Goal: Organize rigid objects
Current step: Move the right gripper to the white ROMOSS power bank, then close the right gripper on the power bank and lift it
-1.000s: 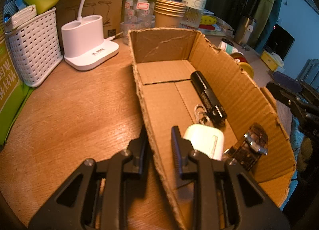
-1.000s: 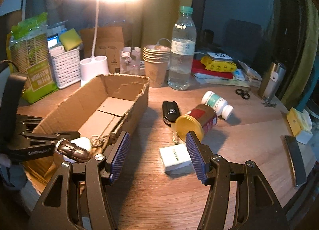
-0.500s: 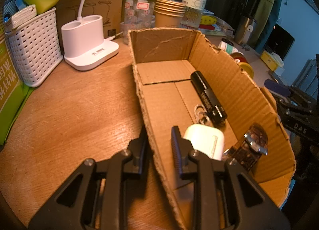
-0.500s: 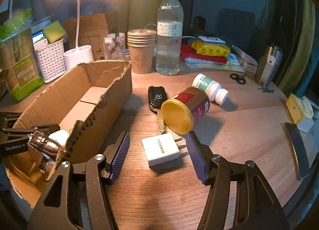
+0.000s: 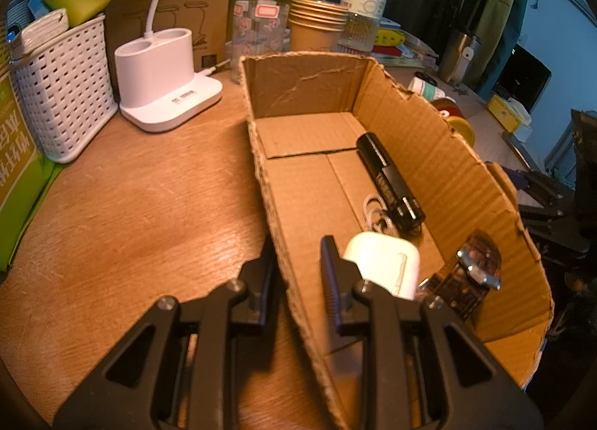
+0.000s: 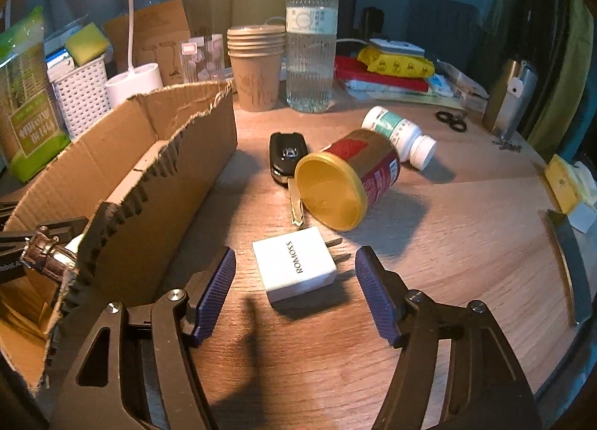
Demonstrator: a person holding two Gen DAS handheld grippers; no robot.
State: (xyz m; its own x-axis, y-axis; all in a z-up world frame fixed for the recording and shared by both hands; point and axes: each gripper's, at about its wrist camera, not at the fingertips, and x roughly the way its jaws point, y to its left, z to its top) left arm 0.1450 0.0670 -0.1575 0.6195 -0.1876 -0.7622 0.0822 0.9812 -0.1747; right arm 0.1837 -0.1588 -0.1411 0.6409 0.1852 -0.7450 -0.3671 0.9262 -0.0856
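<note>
In the left wrist view, my left gripper (image 5: 297, 247) is shut on the near side wall of the open cardboard box (image 5: 429, 153). Inside the box lie a black flashlight (image 5: 388, 183), a white case (image 5: 384, 265) and a brown-strapped watch (image 5: 470, 273). In the right wrist view, my right gripper (image 6: 295, 258) hangs low over the table with its jaws opening. A white charger (image 6: 294, 269) lies between its blue pads (image 6: 220, 292), untouched. Beyond it lie a black car key (image 6: 287, 157), a jar with a yellow lid (image 6: 343, 183) on its side and a white pill bottle (image 6: 399, 131).
A water bottle (image 6: 311, 38) and stacked paper cups (image 6: 255, 64) stand behind the box. A white lamp base (image 5: 164, 83) and a white basket (image 5: 63, 86) sit at the back left. Scissors (image 6: 451, 120) and a metal flask (image 6: 511, 94) are at the far right.
My right gripper has come down and closer to the white charger, and its jaws have widened around it. The left gripper has stayed clamped on the box wall.
</note>
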